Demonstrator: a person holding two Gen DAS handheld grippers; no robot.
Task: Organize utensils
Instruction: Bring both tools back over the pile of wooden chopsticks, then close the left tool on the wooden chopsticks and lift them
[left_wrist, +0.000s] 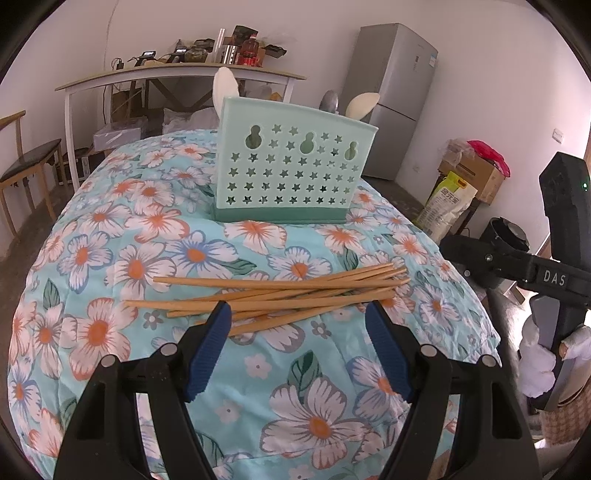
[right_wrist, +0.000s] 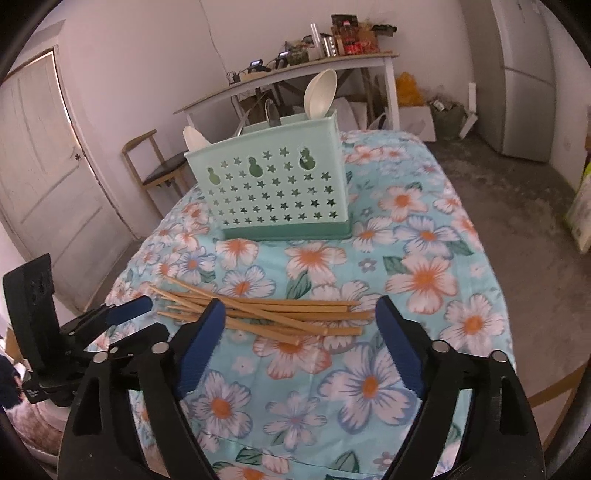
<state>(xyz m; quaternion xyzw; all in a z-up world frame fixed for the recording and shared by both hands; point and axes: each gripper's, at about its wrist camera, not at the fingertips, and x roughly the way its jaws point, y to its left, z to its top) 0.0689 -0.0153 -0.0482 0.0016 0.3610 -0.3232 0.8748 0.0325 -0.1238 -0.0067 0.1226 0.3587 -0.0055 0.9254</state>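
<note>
1. Left gripper (left_wrist: 298, 314): jaws apart, nothing between the blue pads (left_wrist: 208, 350). The pile of wooden chopsticks (left_wrist: 280, 295) lies just ahead of the fingertips on the floral cloth (left_wrist: 184, 254).
2. Right gripper (right_wrist: 299, 314): jaws spread wide, released, nothing gripped. The same chopsticks (right_wrist: 266, 314) lie just beyond its tips, nearer its left finger.
3. The mint utensil caddy (left_wrist: 291, 173) stands upright, well beyond the chopsticks, straight ahead of both grippers. White spoons (left_wrist: 225, 86) rise above its rim.
4. Left wrist view only: a grey refrigerator (left_wrist: 395, 96) far ahead to the right, cardboard boxes and a bag (left_wrist: 447, 206) on the floor, and the right gripper's body (left_wrist: 554, 258) at the right edge, with a hand (left_wrist: 546, 354) in a pale fleecy sleeve on its handle.
5. Right wrist view only: a white door (right_wrist: 44, 158) far left, a wooden chair (right_wrist: 155, 166) beside the table, and the left gripper's blue finger (right_wrist: 129, 308) at the left, close beside the chopstick ends; whether it touches them cannot be told.
</note>
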